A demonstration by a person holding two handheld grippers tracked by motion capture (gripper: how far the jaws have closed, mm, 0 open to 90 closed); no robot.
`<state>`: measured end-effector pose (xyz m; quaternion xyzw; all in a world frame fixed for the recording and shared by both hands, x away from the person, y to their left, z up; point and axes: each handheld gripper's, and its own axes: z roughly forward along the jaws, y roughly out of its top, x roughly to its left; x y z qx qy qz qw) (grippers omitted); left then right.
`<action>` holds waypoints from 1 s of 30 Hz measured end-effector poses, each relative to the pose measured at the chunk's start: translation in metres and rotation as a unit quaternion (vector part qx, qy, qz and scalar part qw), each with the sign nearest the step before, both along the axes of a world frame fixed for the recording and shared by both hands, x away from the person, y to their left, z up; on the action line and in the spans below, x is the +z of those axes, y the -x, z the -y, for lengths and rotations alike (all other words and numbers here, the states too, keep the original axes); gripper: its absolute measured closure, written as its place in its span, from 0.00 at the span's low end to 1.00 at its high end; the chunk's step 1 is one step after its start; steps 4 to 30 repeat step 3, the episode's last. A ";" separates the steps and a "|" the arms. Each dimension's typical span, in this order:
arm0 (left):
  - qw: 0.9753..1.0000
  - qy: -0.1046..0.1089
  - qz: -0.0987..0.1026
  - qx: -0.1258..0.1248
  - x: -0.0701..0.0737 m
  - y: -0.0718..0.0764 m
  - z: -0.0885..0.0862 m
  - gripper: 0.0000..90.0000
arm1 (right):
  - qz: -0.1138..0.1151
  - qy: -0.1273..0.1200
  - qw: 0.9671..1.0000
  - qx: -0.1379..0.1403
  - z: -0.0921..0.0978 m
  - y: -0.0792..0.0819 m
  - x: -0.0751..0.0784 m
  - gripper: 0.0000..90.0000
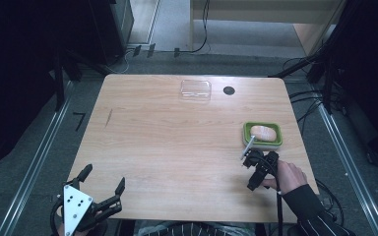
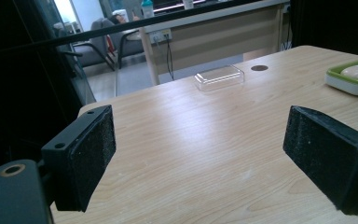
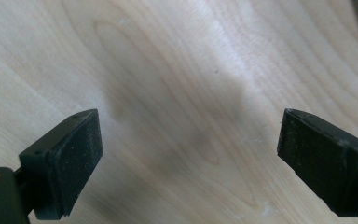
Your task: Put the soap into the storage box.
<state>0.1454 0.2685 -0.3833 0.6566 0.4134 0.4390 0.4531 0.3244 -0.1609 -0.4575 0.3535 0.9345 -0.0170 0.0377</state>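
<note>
A pale wood-grain counter (image 1: 177, 142) with rounded corners spans the middle of the high view. In the lower left of that view the left claw (image 1: 103, 184) sits at the counter's near edge, a grey three-cornered plate on top, its two black jaws spread wide with nothing between them. In the left gripper view its flat, foam-faced pads (image 2: 91, 154) stand far apart over bare wood.

At the lower right, the person's hand (image 1: 288, 177) in a dark striped sleeve holds the right claw (image 1: 248, 160) just below a green-rimmed rectangular dish (image 1: 262, 142). The dish holds a smooth, pale, rounded lump (image 1: 264, 132). The right gripper view shows this claw's rough black pads (image 3: 74, 158) wide open over the grain, gripping nothing.

Near the top centre lies a clear, shallow plastic box (image 1: 195, 90) with rounded corners, and just right of it a small dark round hole (image 1: 229, 90) in the counter.
</note>
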 end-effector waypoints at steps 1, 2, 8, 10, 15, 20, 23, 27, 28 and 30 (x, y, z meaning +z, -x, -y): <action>1.000 0.001 0.001 0.000 0.000 0.000 0.000 0.11 | -0.002 -0.001 1.000 0.002 0.000 0.001 0.000 0.08; 1.000 0.000 0.000 0.001 0.000 0.000 0.001 0.11 | 0.000 0.000 1.000 0.004 0.000 0.002 -0.001 0.08; 1.000 0.000 -0.001 0.000 0.000 0.000 0.001 0.11 | 0.000 -0.001 1.000 0.007 0.000 0.002 -0.001 0.08; 1.000 0.000 -0.001 0.000 0.000 0.000 0.001 0.11 | 0.000 -0.001 1.000 0.007 0.000 0.002 -0.001 0.08; 1.000 0.000 -0.001 0.000 0.000 0.000 0.001 0.11 | 0.000 -0.001 1.000 0.007 0.000 0.002 -0.001 0.08; 1.000 0.000 -0.001 0.000 0.000 0.000 0.001 0.11 | 0.000 -0.001 1.000 0.007 0.000 0.002 -0.001 0.08; 1.000 0.000 -0.001 0.000 0.000 0.000 0.001 0.11 | 0.000 -0.001 1.000 0.007 0.000 0.002 -0.001 0.08; 1.000 0.000 -0.001 0.000 0.000 0.000 0.001 0.11 | 0.000 -0.001 1.000 0.007 0.000 0.002 -0.001 0.08; 1.000 0.000 -0.001 0.000 0.000 0.000 0.001 0.11 | 0.000 -0.001 1.000 0.007 0.000 0.002 -0.001 0.08; 1.000 0.000 -0.001 0.000 0.000 0.000 0.001 0.11 | 0.000 -0.001 1.000 0.007 0.000 0.002 -0.001 0.08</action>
